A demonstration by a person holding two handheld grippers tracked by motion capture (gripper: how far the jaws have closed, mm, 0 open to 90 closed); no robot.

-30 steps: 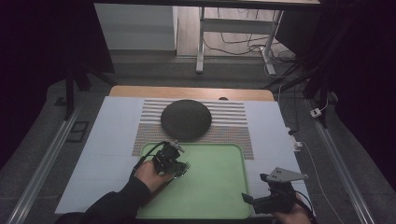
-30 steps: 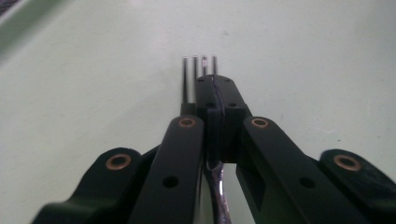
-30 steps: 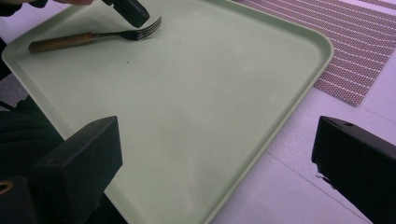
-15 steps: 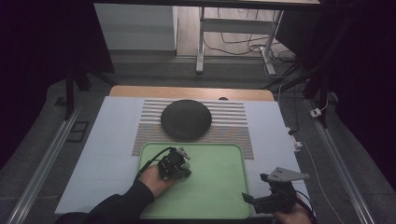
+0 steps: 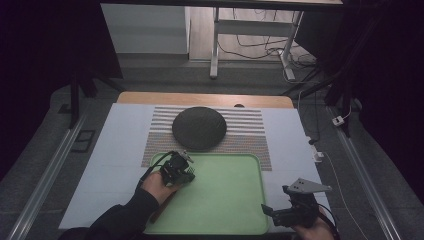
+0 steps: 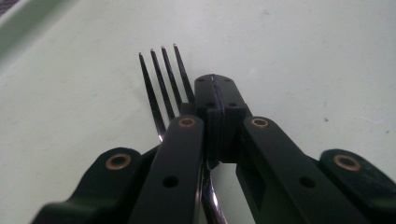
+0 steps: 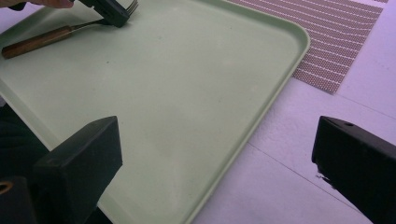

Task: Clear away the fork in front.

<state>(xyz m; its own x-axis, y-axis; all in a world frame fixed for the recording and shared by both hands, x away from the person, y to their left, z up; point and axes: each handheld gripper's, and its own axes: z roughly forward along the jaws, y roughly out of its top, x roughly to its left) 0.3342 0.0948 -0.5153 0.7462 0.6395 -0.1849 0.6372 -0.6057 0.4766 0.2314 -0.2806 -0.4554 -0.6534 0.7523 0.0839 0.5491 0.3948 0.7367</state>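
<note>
Left gripper view: the left tongs [image 6: 215,100] are clenched on the neck of a fork [image 6: 161,77], whose tines point away over the green tray [image 6: 303,56].
Step in hand: judging by the pose, the fork is being set down on the tray's near-left part.
Fork: its wooden handle lies toward the tray's near-left edge in the right gripper view [image 7: 35,41]; whether the tines touch the tray I cannot tell.
Next move: likely easing the grip apart and lifting clear without dragging the fork.
Left hand [image 5: 157,182]: reaches in from the near-left, tongs angled low over the tray.
Right tongs [image 7: 215,163]: released, jaws wide apart, grasping nothing, held at the tray's near-right corner over the desk [image 5: 295,135].
Far side: a dark round plate [image 5: 199,128] sits on a striped mat [image 5: 247,132].
</note>
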